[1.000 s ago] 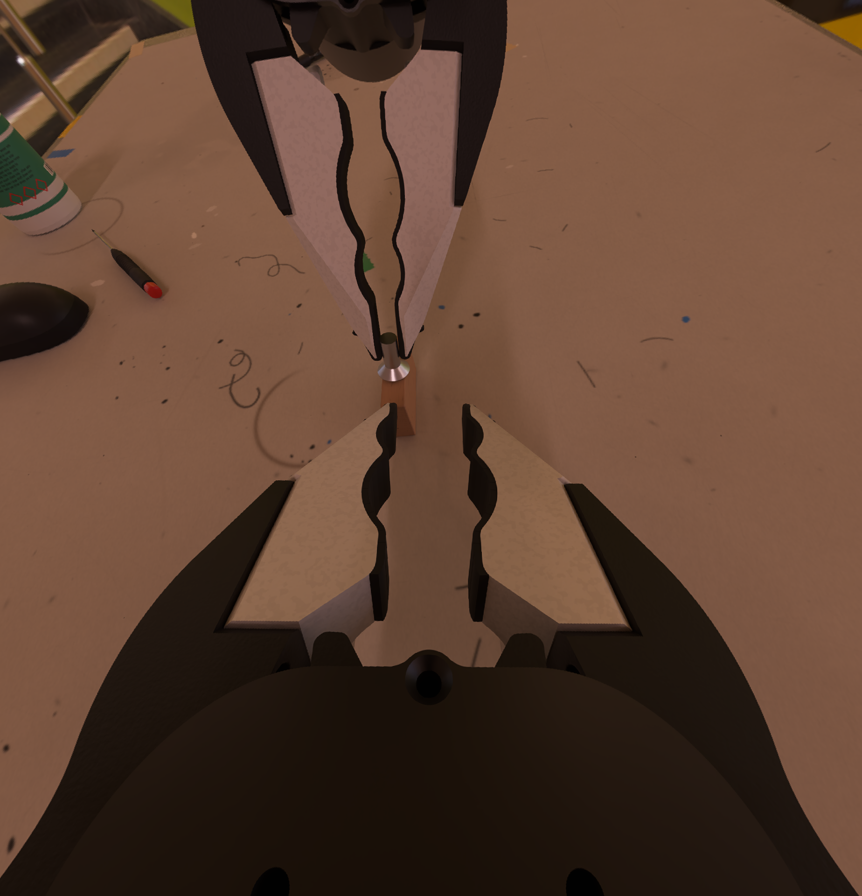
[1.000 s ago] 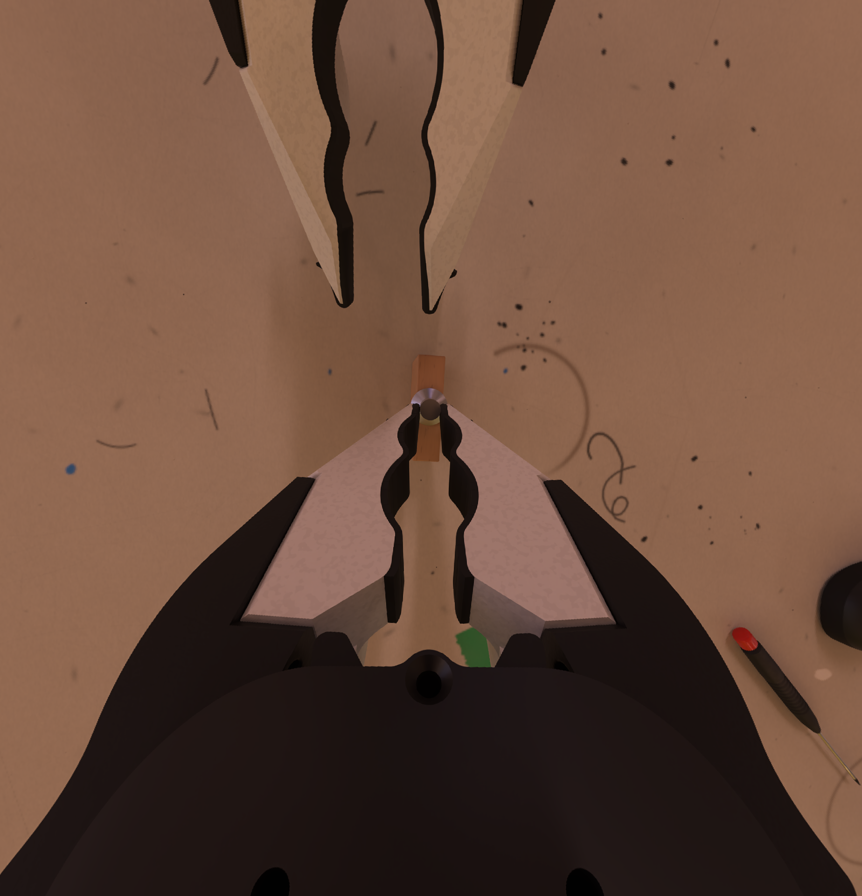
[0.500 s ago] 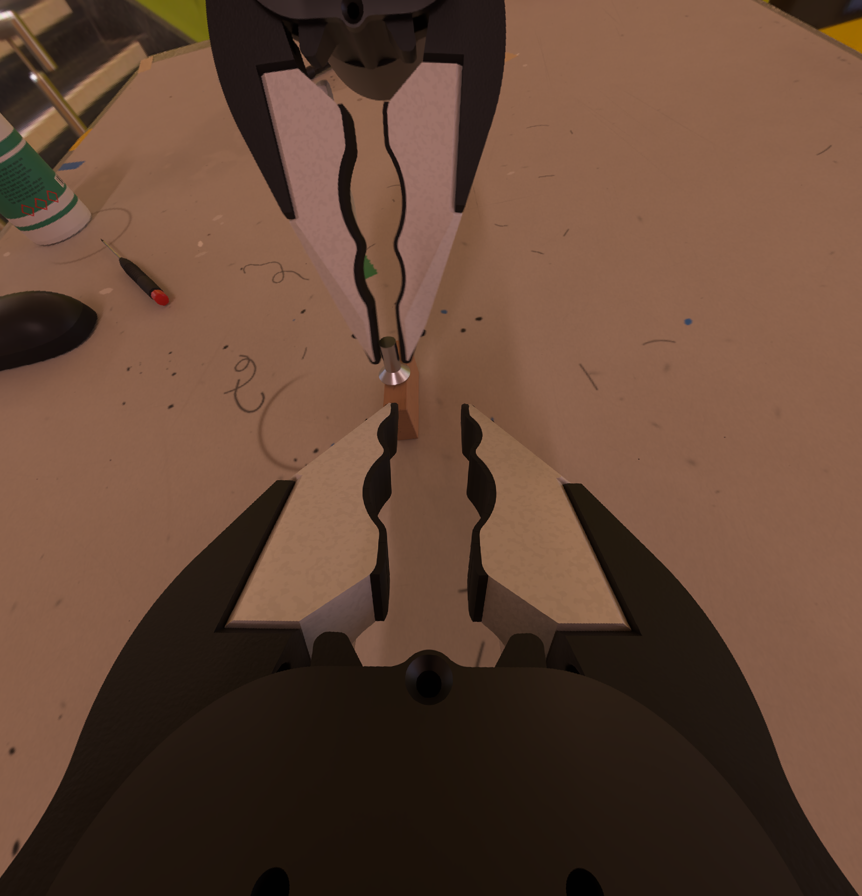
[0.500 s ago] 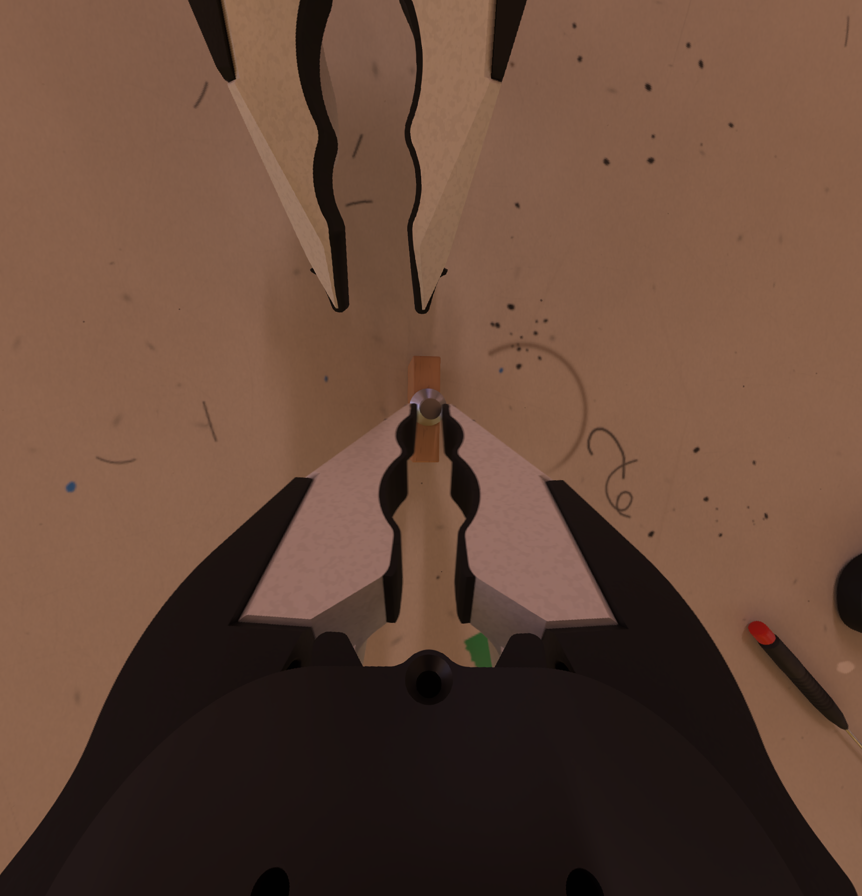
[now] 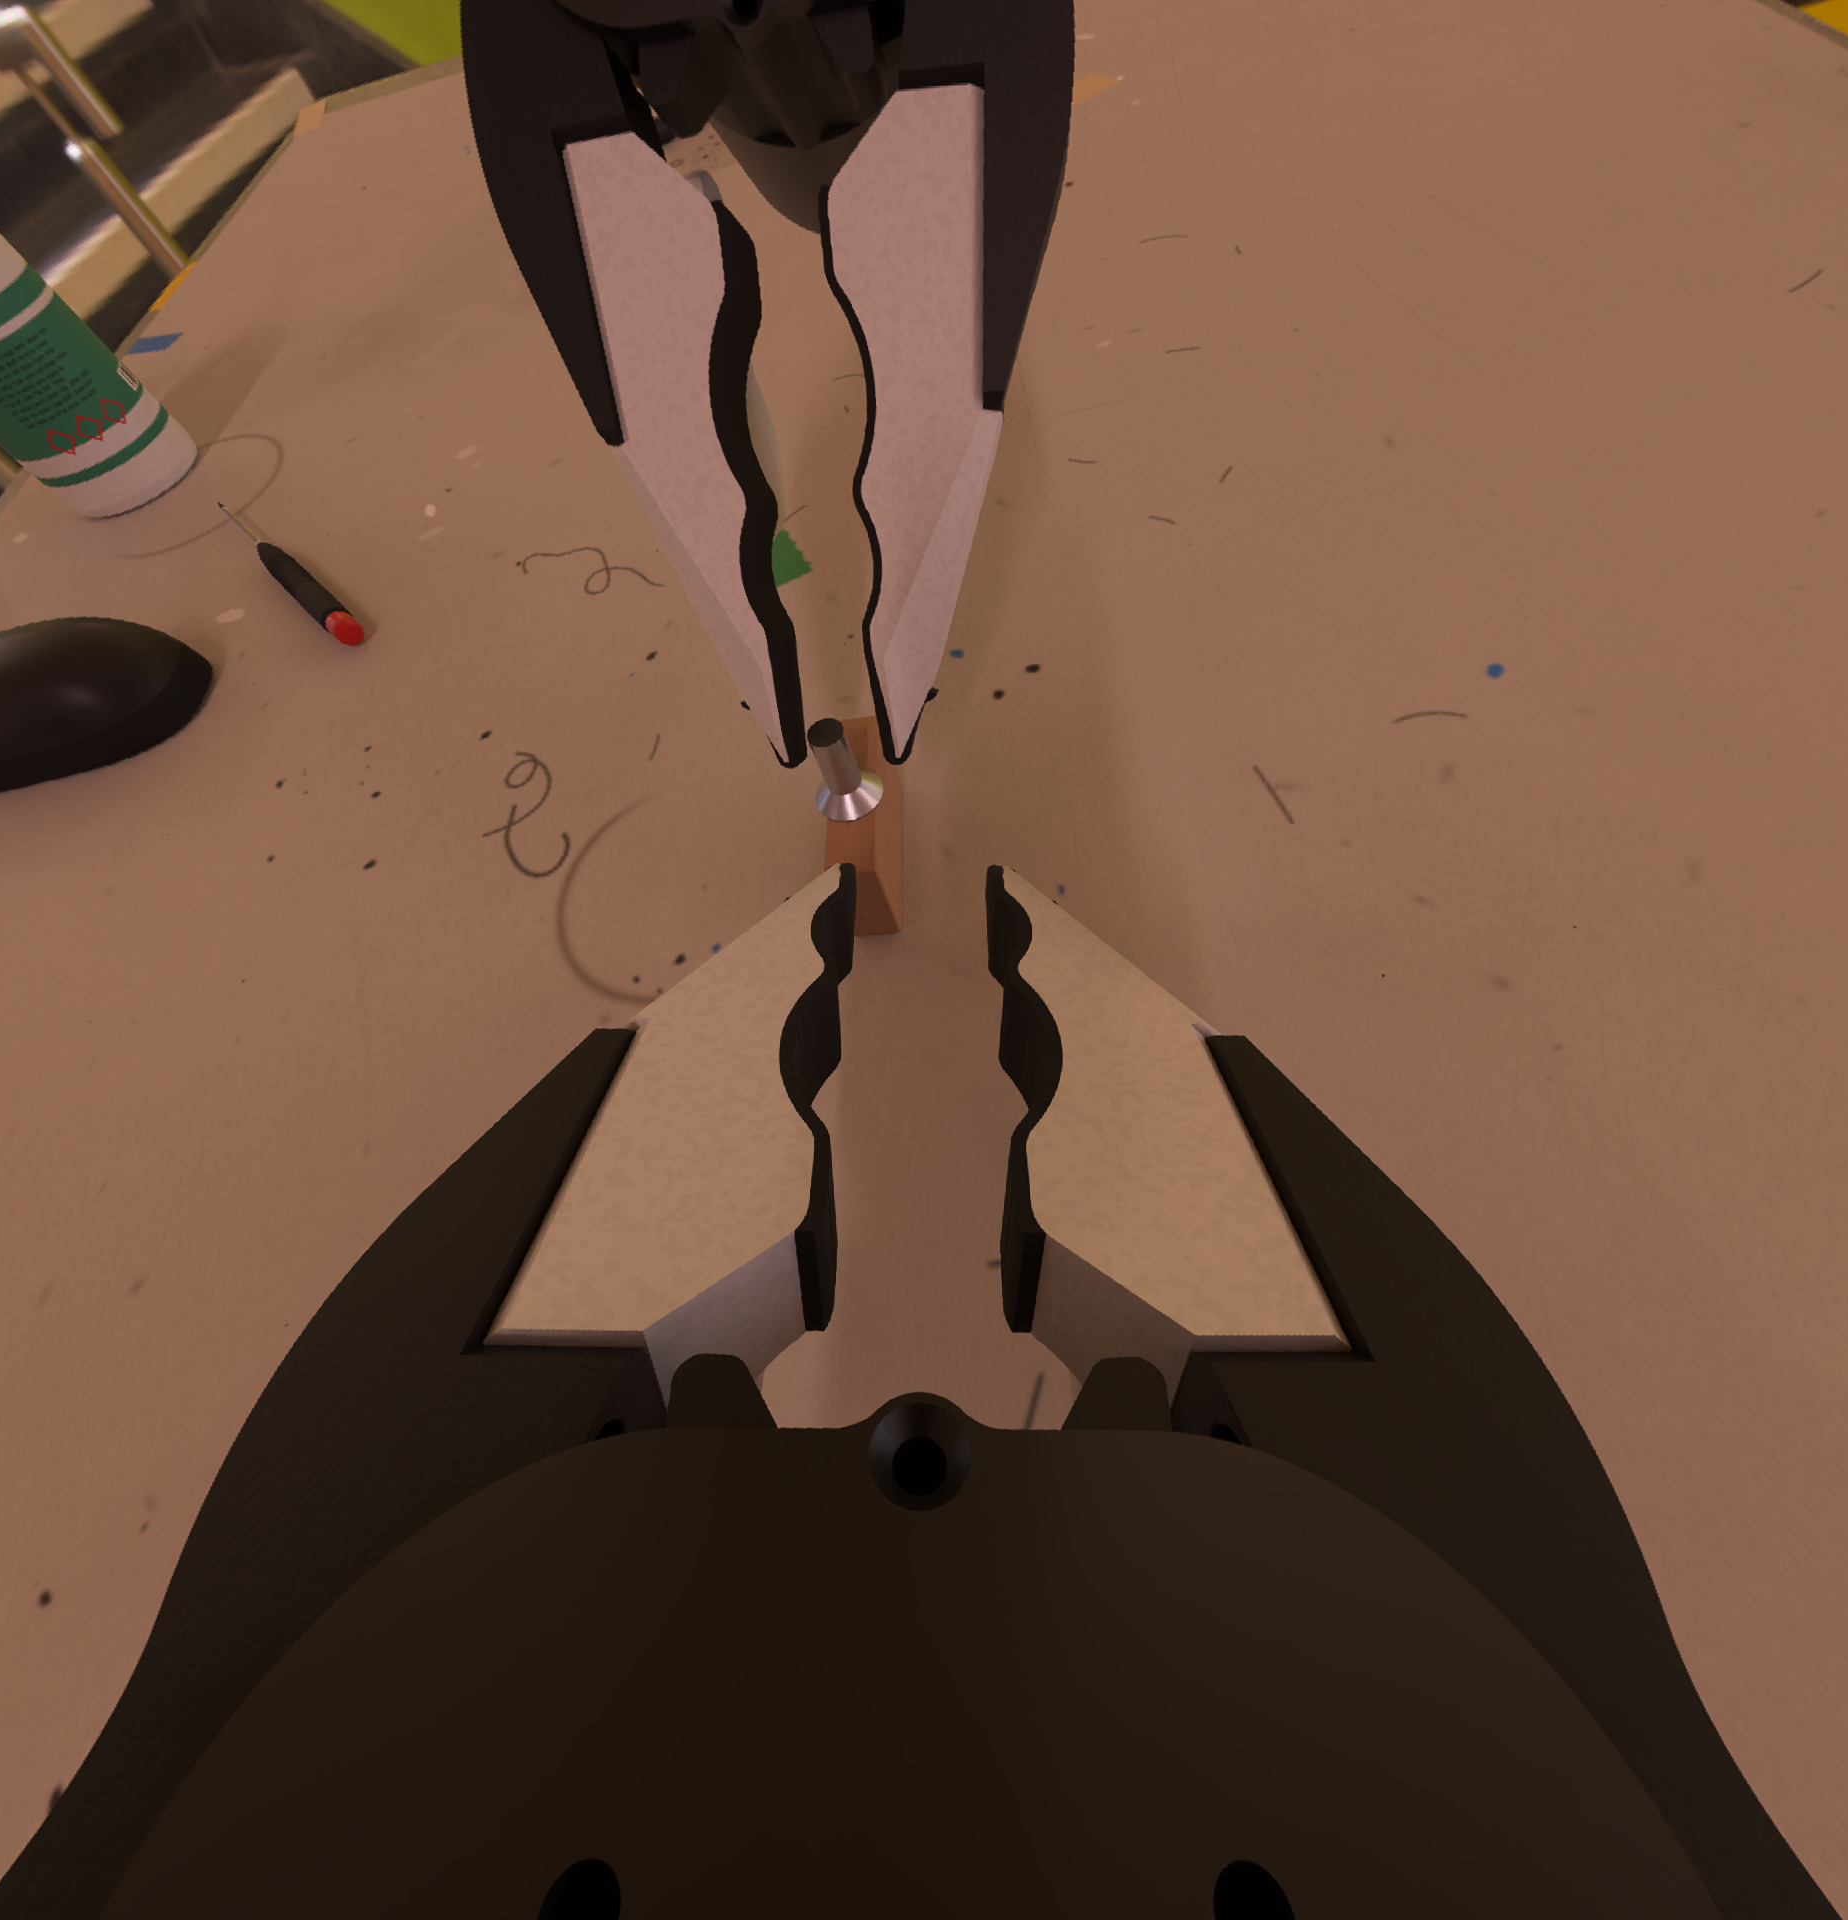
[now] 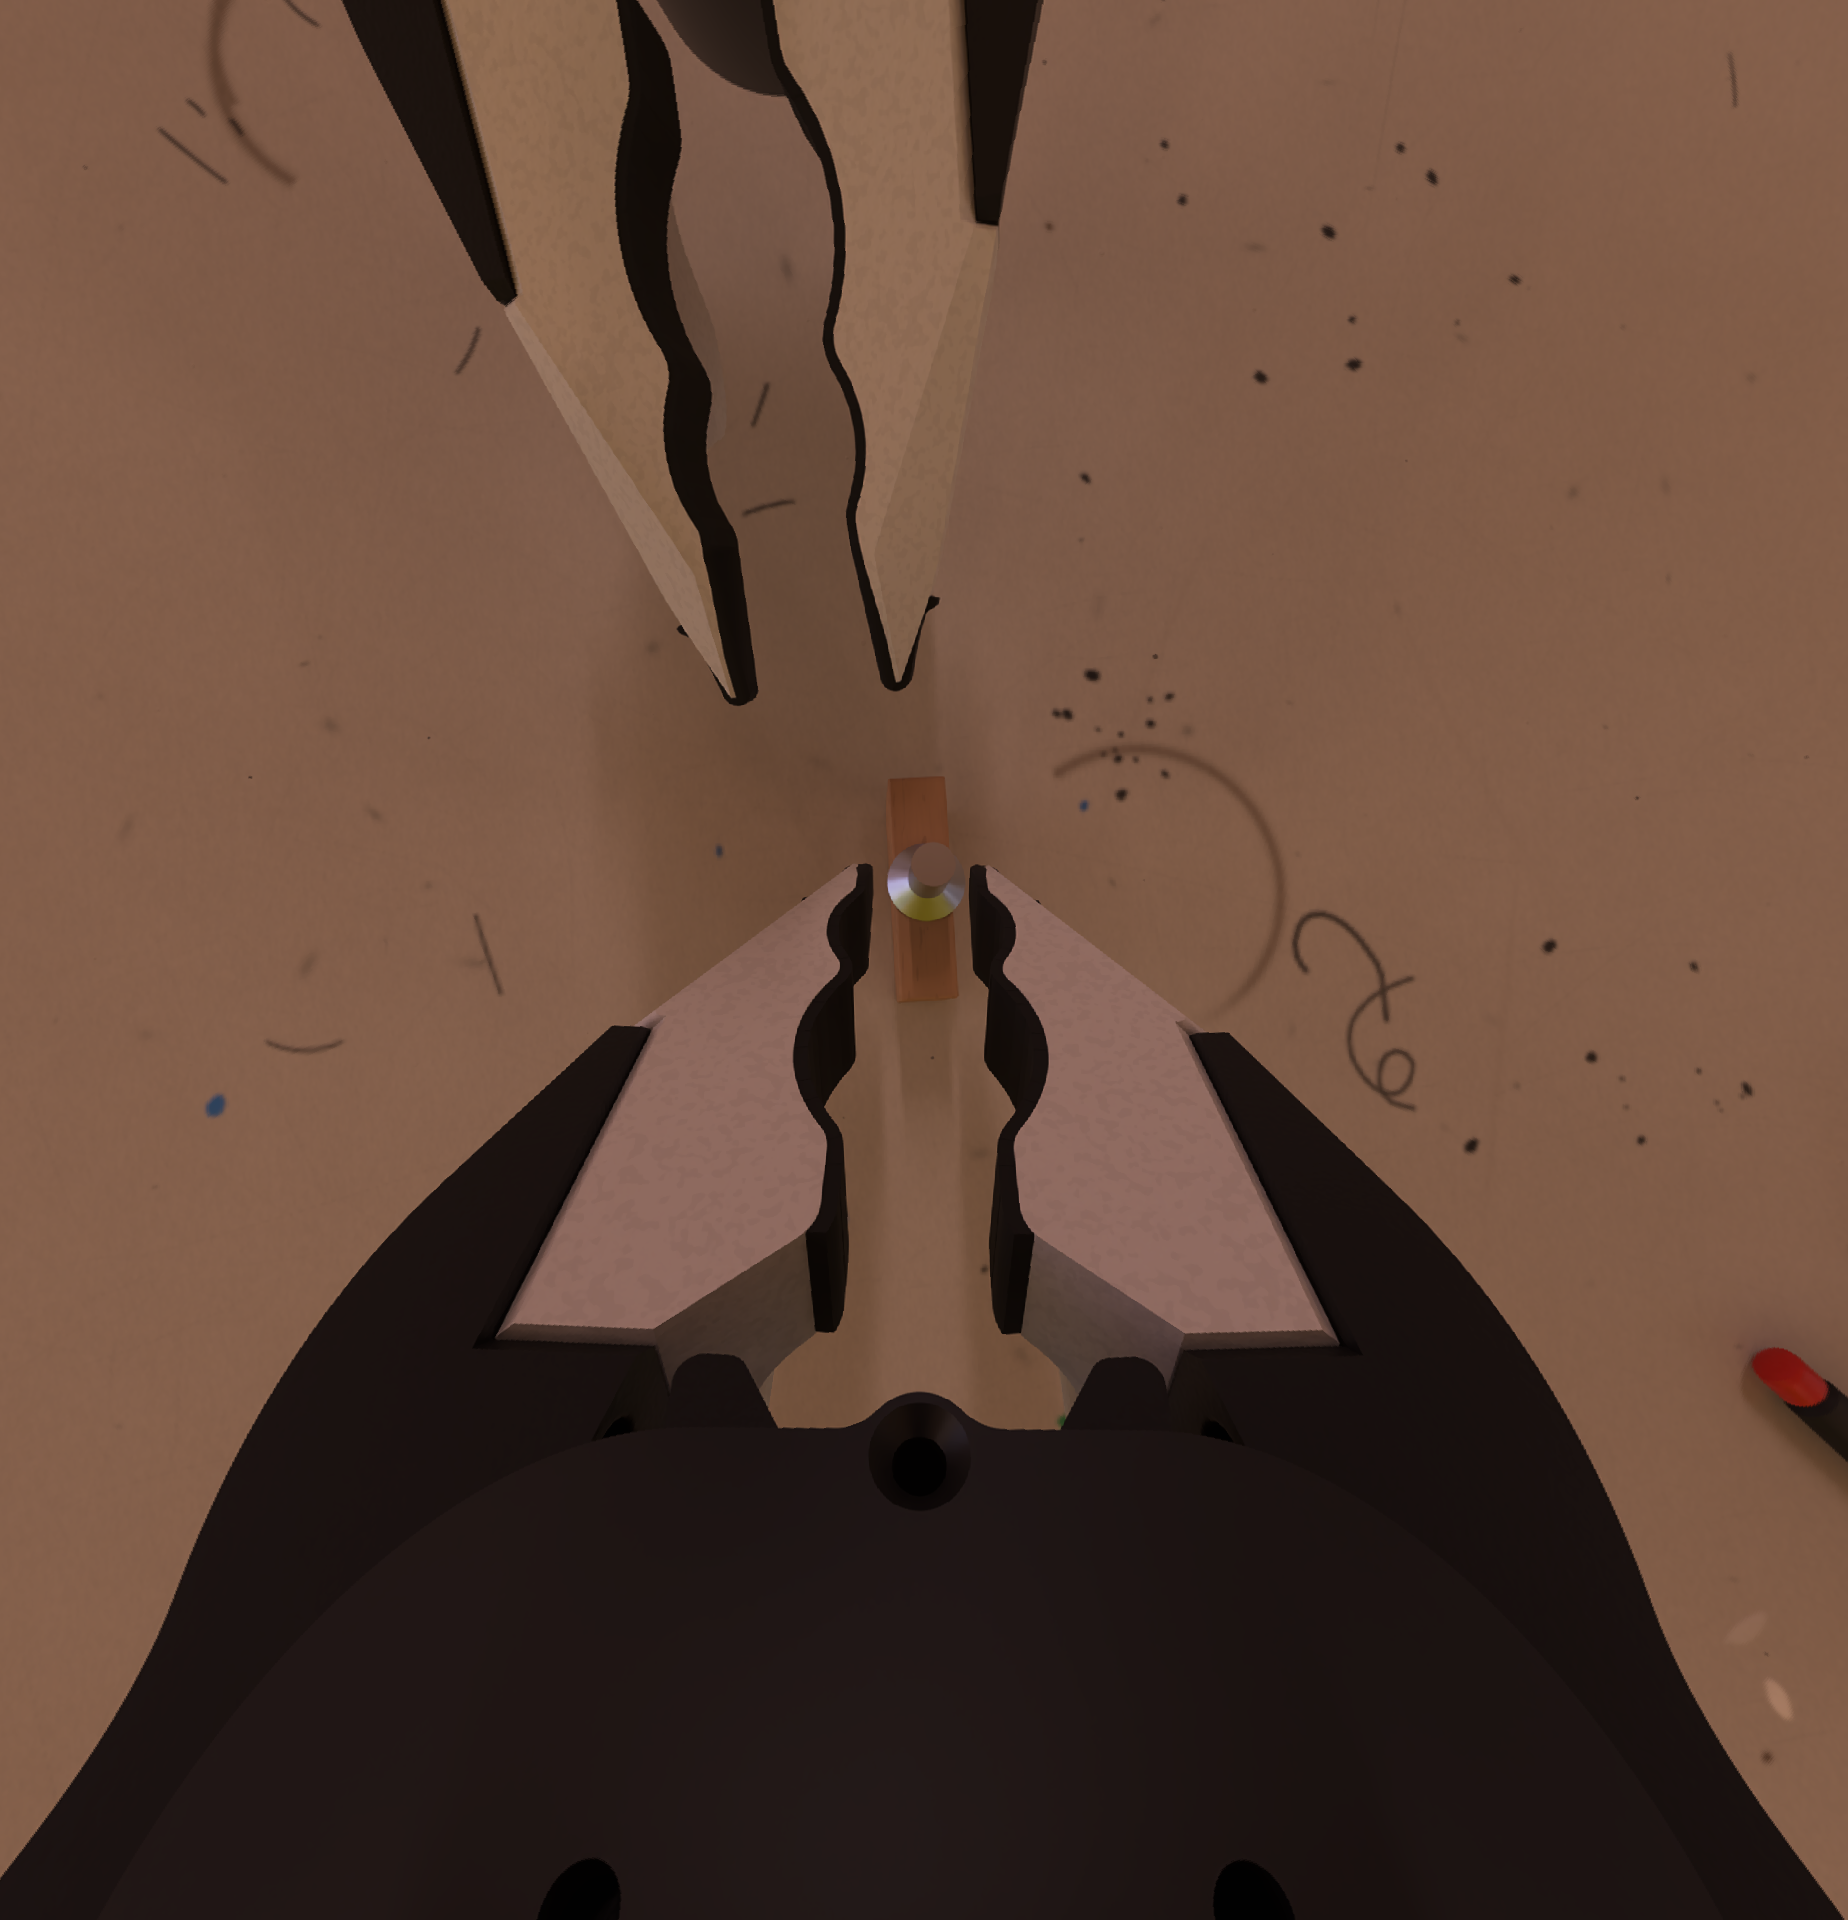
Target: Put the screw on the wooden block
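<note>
A small silver screw (image 5: 842, 781) stands head down, shaft up, on the top of a small wooden block (image 5: 866, 883) on the table. In the right wrist view the screw (image 6: 925, 883) sits on the block (image 6: 922, 966) between my right gripper's (image 6: 918, 878) fingertips, with a small gap on each side. The right gripper is open and shows from above in the left wrist view (image 5: 845, 756). My left gripper (image 5: 920, 878) is open and empty, with its tips just short of the block. It also shows in the right wrist view (image 6: 816, 688).
A green and white bottle (image 5: 63, 416), a small black screwdriver with a red cap (image 5: 312, 601) and a black rounded object (image 5: 68, 696) lie at the left. The table edge (image 5: 276, 135) runs at the upper left. The tabletop bears pen marks and specks.
My right gripper's fingers have spread apart and let go of the screw, which stays standing on the block. The left gripper has hardly moved.
</note>
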Robot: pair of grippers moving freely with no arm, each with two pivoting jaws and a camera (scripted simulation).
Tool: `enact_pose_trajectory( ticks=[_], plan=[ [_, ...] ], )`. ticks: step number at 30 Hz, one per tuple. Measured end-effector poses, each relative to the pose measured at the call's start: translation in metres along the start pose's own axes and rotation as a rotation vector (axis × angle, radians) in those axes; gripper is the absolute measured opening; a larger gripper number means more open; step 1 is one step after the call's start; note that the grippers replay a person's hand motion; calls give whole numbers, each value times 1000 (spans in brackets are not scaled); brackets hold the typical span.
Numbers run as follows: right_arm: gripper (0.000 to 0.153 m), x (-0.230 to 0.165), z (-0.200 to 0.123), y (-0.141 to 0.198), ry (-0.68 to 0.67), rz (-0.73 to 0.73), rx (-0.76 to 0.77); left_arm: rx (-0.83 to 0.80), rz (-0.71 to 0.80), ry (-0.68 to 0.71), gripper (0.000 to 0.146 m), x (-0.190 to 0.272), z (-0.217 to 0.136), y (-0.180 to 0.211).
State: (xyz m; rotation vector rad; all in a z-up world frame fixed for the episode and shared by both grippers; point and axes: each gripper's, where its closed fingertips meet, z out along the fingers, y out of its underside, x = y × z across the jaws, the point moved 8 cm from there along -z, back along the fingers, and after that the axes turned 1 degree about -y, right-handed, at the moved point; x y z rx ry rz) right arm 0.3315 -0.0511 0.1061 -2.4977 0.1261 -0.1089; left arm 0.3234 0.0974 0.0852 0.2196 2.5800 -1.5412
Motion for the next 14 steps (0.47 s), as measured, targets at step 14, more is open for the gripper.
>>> enact_pose_trajectory(
  ticks=[14],
  plan=[
    [8, 3, 3, -14, -10, 90, -184, 12, -19, 30, 24, 1, 1, 1]
  ],
)
